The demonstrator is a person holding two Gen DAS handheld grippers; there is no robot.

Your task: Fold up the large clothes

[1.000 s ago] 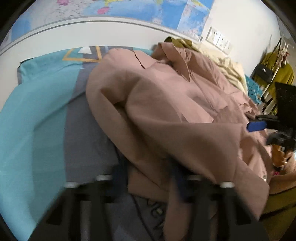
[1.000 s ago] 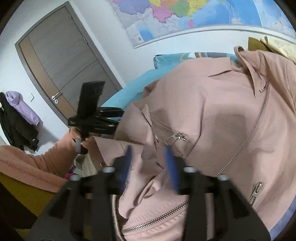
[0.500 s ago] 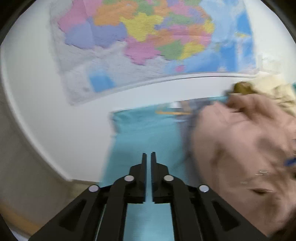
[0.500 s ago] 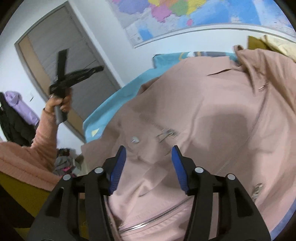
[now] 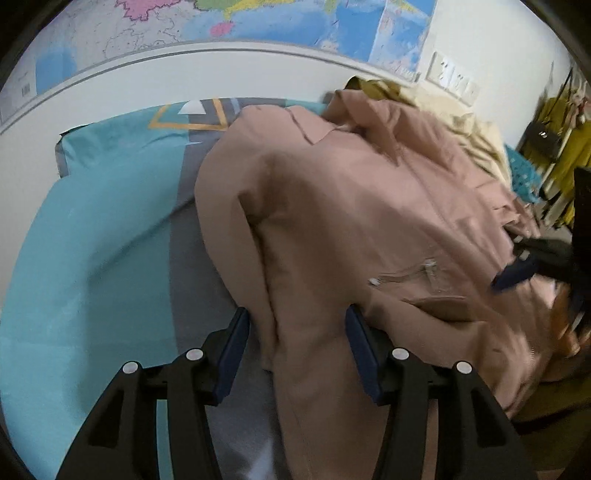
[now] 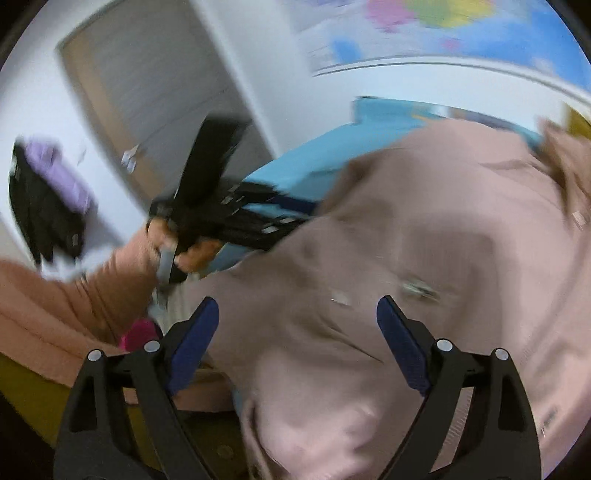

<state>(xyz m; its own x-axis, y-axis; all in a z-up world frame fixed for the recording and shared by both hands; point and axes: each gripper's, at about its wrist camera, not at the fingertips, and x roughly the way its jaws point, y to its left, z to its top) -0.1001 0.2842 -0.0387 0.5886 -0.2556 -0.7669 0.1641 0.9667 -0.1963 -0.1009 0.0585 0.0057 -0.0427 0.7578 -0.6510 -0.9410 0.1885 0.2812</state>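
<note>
A large pink zip jacket [image 5: 369, 206] lies spread on the bed, collar toward the wall. In the left wrist view my left gripper [image 5: 297, 332] is over its near left edge. The jaws are opening, and a folded sleeve edge lies between the blue pads without being pinched. My right gripper [image 6: 299, 332] hovers over the jacket's [image 6: 443, 240] front with its jaws opening wide and nothing gripped; this view is blurred. A hand [image 6: 192, 254] holds the left gripper [image 6: 291, 212] at the jacket's left edge. The right gripper [image 5: 517, 273] shows at the far right.
The bed has a teal and grey sheet [image 5: 92, 258] against a white wall with a map [image 5: 258, 22]. Cream and olive clothes [image 5: 461, 122] are piled behind the jacket. A rack with yellow garments [image 5: 569, 147] stands right. A door [image 6: 147, 110] and hanging dark clothes [image 6: 48, 192] are left.
Half a second ago the left gripper was shut, empty and pointing at the wall; now it is down at the sleeve edge with jaws apart. The right gripper's jaws have spread wider.
</note>
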